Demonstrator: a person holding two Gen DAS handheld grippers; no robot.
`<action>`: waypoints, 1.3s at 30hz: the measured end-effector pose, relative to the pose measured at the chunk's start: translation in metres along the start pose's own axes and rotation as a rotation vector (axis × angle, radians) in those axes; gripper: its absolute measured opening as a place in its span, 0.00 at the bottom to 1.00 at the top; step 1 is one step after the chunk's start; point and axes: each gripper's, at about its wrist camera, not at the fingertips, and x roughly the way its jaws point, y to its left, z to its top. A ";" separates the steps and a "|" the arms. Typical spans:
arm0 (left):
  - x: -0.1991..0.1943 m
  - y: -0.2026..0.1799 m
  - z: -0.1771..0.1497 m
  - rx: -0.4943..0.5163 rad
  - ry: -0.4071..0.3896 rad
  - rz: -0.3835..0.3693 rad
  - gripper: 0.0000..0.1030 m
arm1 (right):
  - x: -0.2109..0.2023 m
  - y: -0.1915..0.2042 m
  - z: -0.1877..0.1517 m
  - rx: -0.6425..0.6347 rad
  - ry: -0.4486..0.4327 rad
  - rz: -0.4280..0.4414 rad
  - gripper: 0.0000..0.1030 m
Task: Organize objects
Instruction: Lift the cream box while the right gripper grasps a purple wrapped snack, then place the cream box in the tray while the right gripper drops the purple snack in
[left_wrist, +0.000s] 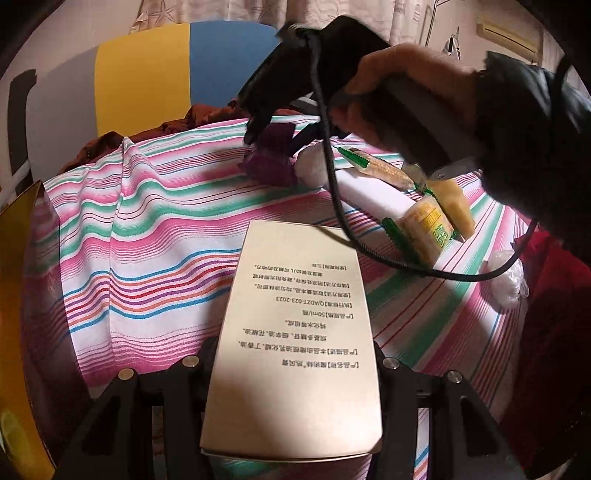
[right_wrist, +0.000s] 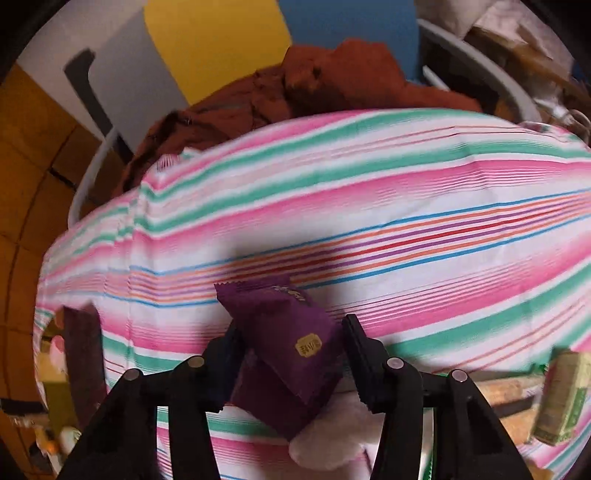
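Right wrist view: the right gripper (right_wrist: 288, 354) has its jaws set apart on either side of a purple snack packet (right_wrist: 284, 343), which lies tilted between them; the left finger seems to touch it, the right one stands just clear, so the grasp looks not yet closed. A second purple packet (right_wrist: 258, 397) lies under it, beside a pale pink soft thing (right_wrist: 325, 443). All rest on the striped cloth (right_wrist: 369, 206), with a rust-brown garment (right_wrist: 295, 85) heaped beyond its far edge.

In the left wrist view the left gripper (left_wrist: 295, 373) is clamped on a beige printed carton (left_wrist: 295, 332), held above the cloth. Further out, a hand (left_wrist: 402, 96) holds the right gripper over the purple packets, near green-and-yellow snack bars (left_wrist: 424, 225) lying on a white slab (left_wrist: 369, 192).

My judgement: sorting is midway at best. Carton and packet are in hand but unplaced, and the bars lie loose.
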 end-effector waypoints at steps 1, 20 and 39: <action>0.000 0.000 0.000 0.001 0.000 0.001 0.50 | -0.006 -0.003 0.000 0.016 -0.016 0.017 0.50; -0.079 0.001 0.009 -0.024 -0.091 0.013 0.50 | -0.112 0.008 -0.097 0.008 -0.155 0.183 0.51; -0.198 0.213 -0.032 -0.441 -0.166 0.486 0.51 | -0.074 0.237 -0.142 -0.293 -0.052 0.388 0.64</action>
